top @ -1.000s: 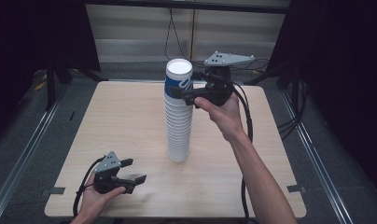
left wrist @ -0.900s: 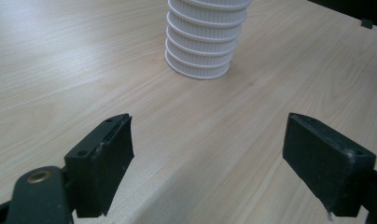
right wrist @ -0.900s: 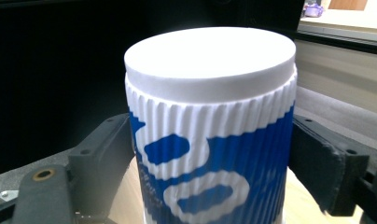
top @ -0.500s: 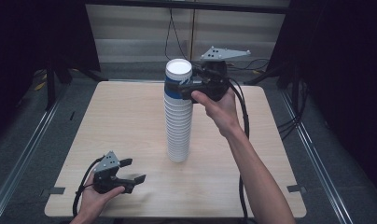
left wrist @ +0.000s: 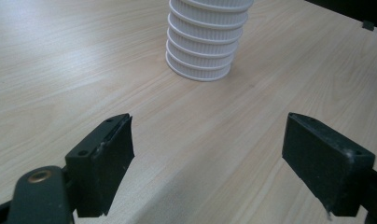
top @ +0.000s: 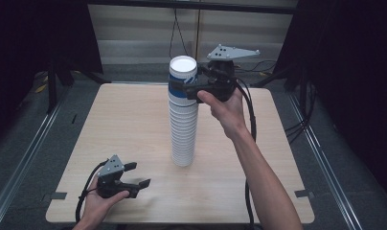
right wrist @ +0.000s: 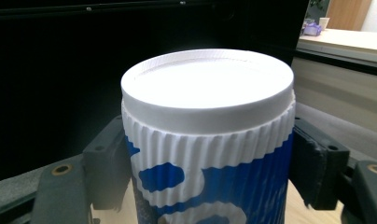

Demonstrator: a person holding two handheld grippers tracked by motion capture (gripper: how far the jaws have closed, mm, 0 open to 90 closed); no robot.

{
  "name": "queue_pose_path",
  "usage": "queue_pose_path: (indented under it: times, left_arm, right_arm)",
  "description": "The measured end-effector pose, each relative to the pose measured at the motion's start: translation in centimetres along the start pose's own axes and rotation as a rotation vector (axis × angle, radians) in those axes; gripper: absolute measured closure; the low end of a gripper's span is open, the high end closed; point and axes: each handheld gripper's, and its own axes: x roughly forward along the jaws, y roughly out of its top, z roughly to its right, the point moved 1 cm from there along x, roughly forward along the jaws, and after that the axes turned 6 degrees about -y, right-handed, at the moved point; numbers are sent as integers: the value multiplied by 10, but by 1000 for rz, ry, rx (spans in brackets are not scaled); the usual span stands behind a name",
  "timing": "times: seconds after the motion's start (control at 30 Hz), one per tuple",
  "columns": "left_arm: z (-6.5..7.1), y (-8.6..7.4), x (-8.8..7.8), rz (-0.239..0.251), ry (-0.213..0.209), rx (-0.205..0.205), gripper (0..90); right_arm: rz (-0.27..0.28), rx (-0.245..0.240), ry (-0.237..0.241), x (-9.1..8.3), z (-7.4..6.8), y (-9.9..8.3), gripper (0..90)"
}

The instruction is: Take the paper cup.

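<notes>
A tall stack of upside-down ribbed white paper cups (top: pixel 183 134) stands in the middle of the wooden table (top: pixel 134 120). Its top cup (top: pixel 183 79) is white with blue print. My right gripper (top: pixel 183 91) reaches in level from the right. Its jaws have just been closing, and both pads now press on the sides of that top cup (right wrist: pixel 207 140). My left gripper (top: pixel 140 175) rests low at the table's near left corner, held in a hand. It stands open with bare wood between its jaws, facing the stack's base (left wrist: pixel 200 46).
Black cables trail from both grippers across the table. Metal rails run along the floor on the left and right sides. Dark curtains and a grey wall stand behind the far edge.
The right gripper's jaws have drawn in around the top cup of the stack and shifted slightly left. The left gripper and the stack have stayed where they were.
</notes>
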Motion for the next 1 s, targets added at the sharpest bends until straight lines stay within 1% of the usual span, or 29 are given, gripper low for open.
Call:
queue_pose_path:
  times: [0.03,0.07,0.13,0.2,0.3,0.33,0.43,0.47,0.57,0.67,0.83,0.87,0.93,1.0]
  left_arm:
    - [0,0,0,0,1,-1,166]
    - [0,0,0,0,-1,-1,166]
    - [0,0,0,0,-5,-4,166]
    - [0,0,0,-5,-6,3,166]
    - [0,0,0,-3,-6,-1,168]
    - [0,0,1,-5,-7,2,168]
    - [0,0,1,0,-23,-2,168]
    - [1,0,1,2,-23,-3,168]
    - [1,0,1,2,-22,-1,169]
    - [0,1,1,6,-21,2,168]
    - [1,1,1,4,-22,1,168]
    - [1,0,2,0,-21,1,168]
    - [2,0,1,1,-19,10,169]
    - [2,0,0,2,-18,6,168]
  right_arm:
    - [5,-1,0,0,0,1,250]
    - [18,0,-10,-2,-1,1,251]
    - [46,11,-13,-4,-1,3,252]
    - [50,9,-18,-5,-1,5,253]
    - [62,21,-16,-7,1,6,254]
    - [68,21,-23,-7,1,7,255]
    - [76,24,-20,-7,0,10,256]
    - [77,26,-21,-8,0,12,256]
    - [105,46,-21,-9,-1,16,256]
    - [119,60,-23,-10,0,18,257]
    - [123,62,-27,-10,0,19,257]
    - [126,56,-35,-11,0,21,257]
    - [138,64,-35,-13,0,23,258]
    - [152,64,-40,-15,0,25,259]
